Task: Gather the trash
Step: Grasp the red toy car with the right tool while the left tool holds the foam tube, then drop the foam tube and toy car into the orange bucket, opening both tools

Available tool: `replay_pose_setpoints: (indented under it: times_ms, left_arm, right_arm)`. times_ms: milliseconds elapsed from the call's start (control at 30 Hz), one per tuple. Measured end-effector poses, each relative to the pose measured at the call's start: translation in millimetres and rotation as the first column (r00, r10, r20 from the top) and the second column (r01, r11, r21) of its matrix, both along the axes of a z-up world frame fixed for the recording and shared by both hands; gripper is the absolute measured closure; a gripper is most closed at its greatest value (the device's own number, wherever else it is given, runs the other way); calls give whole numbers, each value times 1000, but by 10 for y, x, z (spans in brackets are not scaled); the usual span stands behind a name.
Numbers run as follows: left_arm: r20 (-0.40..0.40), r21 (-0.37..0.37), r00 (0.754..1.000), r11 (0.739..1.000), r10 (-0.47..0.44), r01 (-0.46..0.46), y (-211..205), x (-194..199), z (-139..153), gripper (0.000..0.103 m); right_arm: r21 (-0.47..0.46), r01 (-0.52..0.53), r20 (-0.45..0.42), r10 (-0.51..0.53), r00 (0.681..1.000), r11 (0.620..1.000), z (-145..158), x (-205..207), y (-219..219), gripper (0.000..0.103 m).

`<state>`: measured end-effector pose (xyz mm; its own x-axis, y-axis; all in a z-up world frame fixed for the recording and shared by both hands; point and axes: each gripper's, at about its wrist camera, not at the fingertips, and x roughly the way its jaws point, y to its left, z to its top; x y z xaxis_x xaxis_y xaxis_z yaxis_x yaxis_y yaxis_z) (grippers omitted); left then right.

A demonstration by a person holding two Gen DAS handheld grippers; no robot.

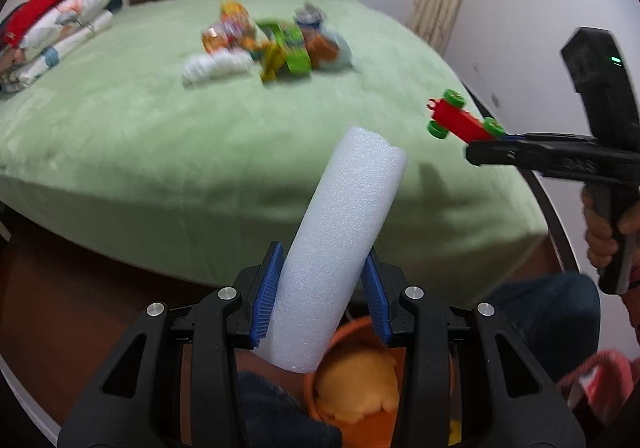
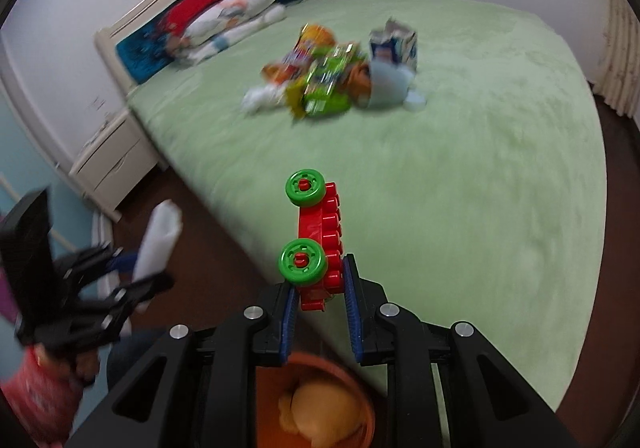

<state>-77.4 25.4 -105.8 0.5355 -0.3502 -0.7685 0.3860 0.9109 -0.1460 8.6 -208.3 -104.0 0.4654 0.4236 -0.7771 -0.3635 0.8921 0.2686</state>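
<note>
Your left gripper point(image 1: 322, 296) is pinching a white foam tube point(image 1: 336, 244) low down between its blue pads point(image 1: 266, 296), with most of the tube sticking up and leaning away to the right. Right gripper point(image 2: 320, 300) is clamped on the tail end of a red toy car with green wheels point(image 2: 316, 240), and most of the car pokes out past the fingertips. Both loads are hanging right over the orange bin point(image 1: 352, 332) on the floor at the foot of the bed point(image 1: 120, 136), and that bin already has something yellow point(image 2: 320, 416) filling much of it.

Now, watch the foam. It's light and long, gripped at one end, so if you let go at this tilt it may tip on the rim and flop onto the floor rather than drop in. The yellow lump could also bounce it back out.

Same worry on the right: the car is held by just its end, so a jolt could twist it loose early, and those wheels will roll if it lands outside the bin.

Both grippers are crowding one small opening, so they could knock together.

Plenty left, too: the pile of wrappers and cartons point(image 2: 332, 80) sits mid-bed, well apart from you.
</note>
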Motion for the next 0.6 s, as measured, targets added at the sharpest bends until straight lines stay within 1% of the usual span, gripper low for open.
replay_pose_setpoints:
  times_ms: [67,133,233,267,333,367,433,500,533,600]
  left_arm:
    - [-50,15,999,1000,-14,14,-74,-72,-127,64]
    - [-124,28,992,999,-20,24,-171,-153,-329,64]
    - [-236,53,972,998,-13,27,-311,-262,-696,64]
    - [-271,64,963,998,-10,28,-356,-294,-818,64]
    - [-361,81,933,996,2,29,-445,-368,-1119,64]
    - [-410,92,912,995,14,26,-485,-410,-1293,64]
    - [-467,119,883,993,33,25,-532,-461,-1534,64]
    - [-525,132,850,991,52,21,-559,-508,-1759,64]
    - [-544,142,837,990,62,19,-568,-528,-1854,64]
    - [-572,162,816,987,83,13,-572,-552,-1999,64]
  right_arm:
    - [-4,-39,-45,39,998,999,-153,-223,-19,82]
    - [-6,-69,-94,69,993,998,-327,-381,-24,82]
    - [-18,-116,-205,110,973,993,-756,-646,12,82]
    - [-21,-126,-228,118,967,992,-860,-701,30,82]
    - [-26,-137,-301,123,946,990,-1162,-789,40,82]
    - [-26,-140,-327,124,937,990,-1256,-805,41,82]
    - [-30,-142,-391,119,913,989,-1508,-834,37,82]
    - [-35,-154,-431,124,894,987,-1672,-835,50,82]
    - [-49,-163,-456,123,882,985,-1787,-836,68,82]
    - [-53,-183,-479,136,867,982,-1901,-843,110,80]
